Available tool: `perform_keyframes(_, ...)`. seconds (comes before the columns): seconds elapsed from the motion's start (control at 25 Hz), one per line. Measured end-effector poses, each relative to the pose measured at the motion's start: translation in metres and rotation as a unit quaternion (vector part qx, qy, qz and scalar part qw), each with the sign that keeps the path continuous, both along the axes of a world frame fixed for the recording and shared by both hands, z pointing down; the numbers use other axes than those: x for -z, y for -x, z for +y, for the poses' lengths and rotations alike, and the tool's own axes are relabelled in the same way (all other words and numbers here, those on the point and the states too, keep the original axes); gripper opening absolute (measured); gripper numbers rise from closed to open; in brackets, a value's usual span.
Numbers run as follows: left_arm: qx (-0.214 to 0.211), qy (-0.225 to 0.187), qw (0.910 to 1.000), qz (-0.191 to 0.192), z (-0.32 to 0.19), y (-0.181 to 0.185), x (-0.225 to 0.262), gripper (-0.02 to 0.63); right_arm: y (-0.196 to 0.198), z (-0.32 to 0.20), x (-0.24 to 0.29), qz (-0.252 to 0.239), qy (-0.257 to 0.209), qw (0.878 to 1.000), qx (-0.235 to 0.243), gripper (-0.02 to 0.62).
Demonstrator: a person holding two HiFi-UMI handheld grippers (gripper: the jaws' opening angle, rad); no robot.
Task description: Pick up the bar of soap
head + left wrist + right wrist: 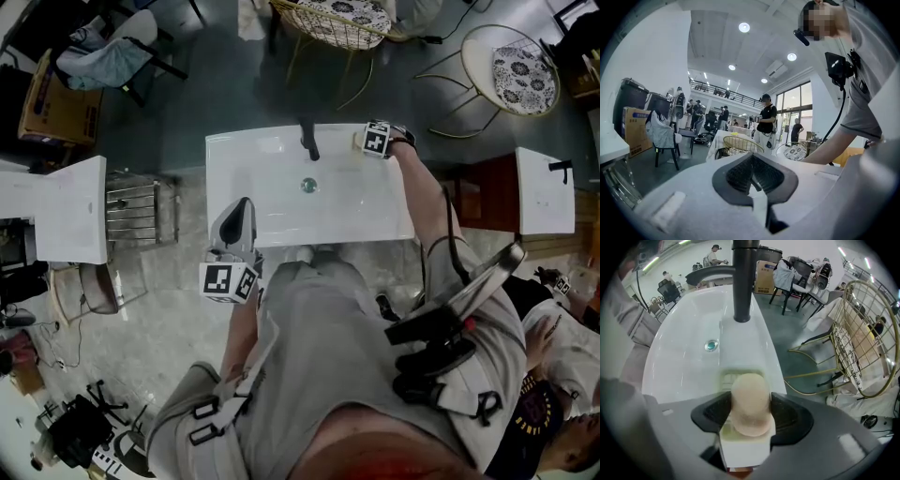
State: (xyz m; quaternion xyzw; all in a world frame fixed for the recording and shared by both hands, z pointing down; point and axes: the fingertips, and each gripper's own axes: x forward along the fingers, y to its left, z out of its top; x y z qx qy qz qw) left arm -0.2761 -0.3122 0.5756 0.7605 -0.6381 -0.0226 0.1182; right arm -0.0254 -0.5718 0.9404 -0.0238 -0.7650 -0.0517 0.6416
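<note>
Washbasin of glossy white ceramic [272,202] takes up the middle of the head view, with a black upright tap [309,141] at its back rim and a small round metal drain [308,185] in the bowl. The left hand-held gripper [241,211] hangs at the basin's front left edge, well apart from the work. Its own view shows its jaws drawn together with nothing between them.

The right hand-held gripper [751,401] points down over the back right corner, just beside the tap. Its jaws have narrowed onto the pale beige, rounded bar of soap [750,399], a dark pad against each long side. The soap lies in a shallow pale ridged soap dish [736,377] on the basin rim.

The bar of soap looks light and stiff, but waxy. It is likely slippery if damp, and a hard squeeze could dent it or pop it out forward. The sensible hold is the one shown — across the narrow width, near mid-length, where the sides run most nearly parallel rather than at the rounded ends.

Several things stay unclear. In the head view the marker cube covers both soap and dish. In the right gripper view the near end of the bar and its underside are hidden, so I cannot tell whether it is wet or stuck to the dish — or how firmly the pads bear on it.
</note>
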Motion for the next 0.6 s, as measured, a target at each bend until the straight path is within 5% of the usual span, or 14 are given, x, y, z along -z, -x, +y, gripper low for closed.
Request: perform_keyframes(0.6, 0.002, -0.019, 0.9998, 0.003, -0.003, 0.014, 0.011, 0.000, -0.012, 0.004, 0.018, -0.017, -0.034, 0.999, -0.028, 0.262)
